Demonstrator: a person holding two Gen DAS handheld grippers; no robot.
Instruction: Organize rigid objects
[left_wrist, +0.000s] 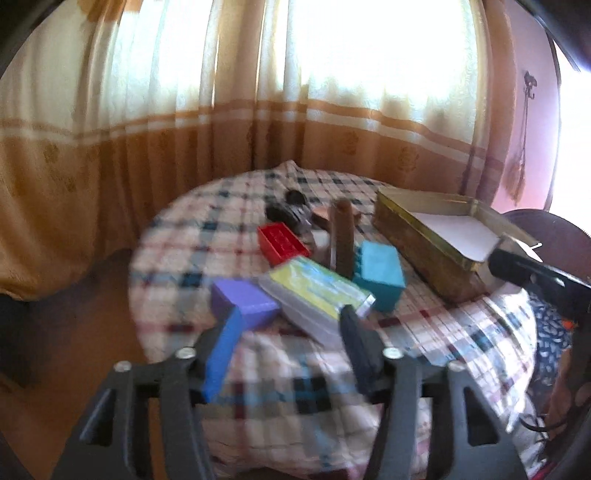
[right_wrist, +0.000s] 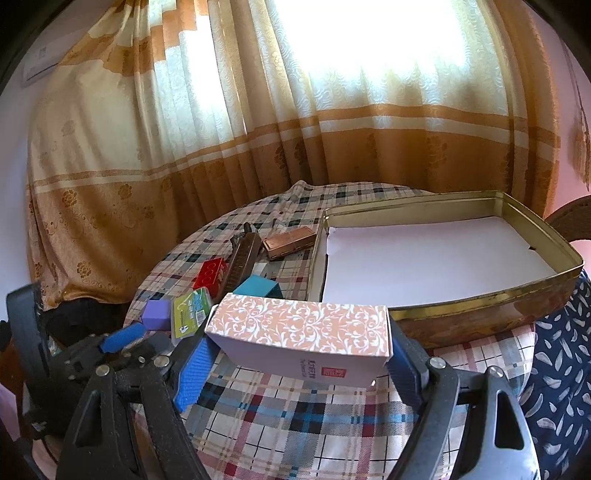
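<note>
In the right wrist view my right gripper (right_wrist: 301, 343) is shut on a peach box with a white leaf pattern (right_wrist: 299, 328), held above the plaid cloth just in front of the open gold tin (right_wrist: 480, 297), which is lined with white paper. In the left wrist view my left gripper (left_wrist: 291, 317) is open and low over the table. A purple block (left_wrist: 243, 299) lies at its left fingertip. A clear case with a green and yellow label (left_wrist: 314, 291) lies just ahead between the tips. Beyond are a teal block (left_wrist: 380, 273), a red brick (left_wrist: 282, 243) and a brown upright piece (left_wrist: 341, 236).
A copper-coloured case (right_wrist: 290, 242) and small black items (left_wrist: 291, 206) lie further back on the round table (right_wrist: 295, 424). Curtains hang close behind. A dark chair back (right_wrist: 569, 221) stands at the right, beside a person's blue patterned clothing (right_wrist: 554, 350).
</note>
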